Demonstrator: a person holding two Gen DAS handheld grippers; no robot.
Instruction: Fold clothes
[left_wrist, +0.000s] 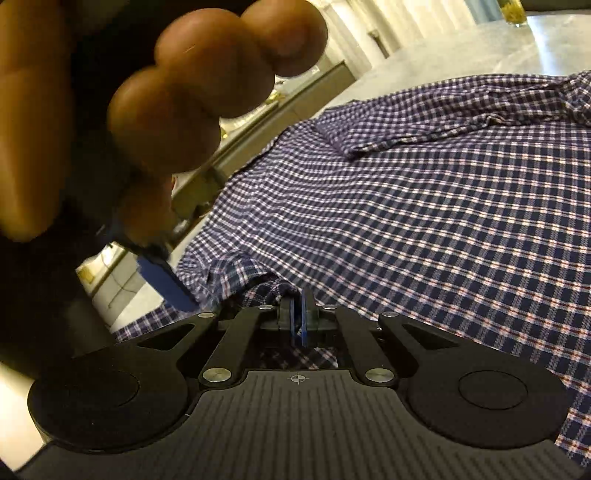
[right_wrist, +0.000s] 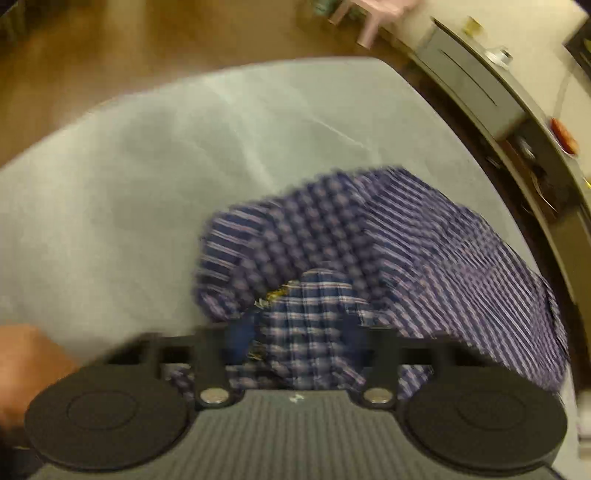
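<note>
A navy, white and red plaid shirt (left_wrist: 406, 221) lies spread over the pale table (left_wrist: 461, 51). My left gripper (left_wrist: 300, 314) is shut on a raised fold at the shirt's near edge. Just to its left a person's hand (left_wrist: 192, 96) holds the right gripper, and one of that gripper's blue fingers (left_wrist: 166, 284) shows at the shirt's corner. The right wrist view is blurred. There my right gripper (right_wrist: 299, 334) stands part-way closed on a bunched piece of the shirt (right_wrist: 424, 251) that fills the gap between its pads. A yellow label shows beside that bunch.
Bare pale table (right_wrist: 147, 166) stretches left of and beyond the shirt. Wooden floor (right_wrist: 110, 33) lies past its rounded edge. A grey cabinet (right_wrist: 472, 85) runs along the right. A glass jar (left_wrist: 513, 11) stands far off on the table. A hand (right_wrist: 22, 369) is at lower left.
</note>
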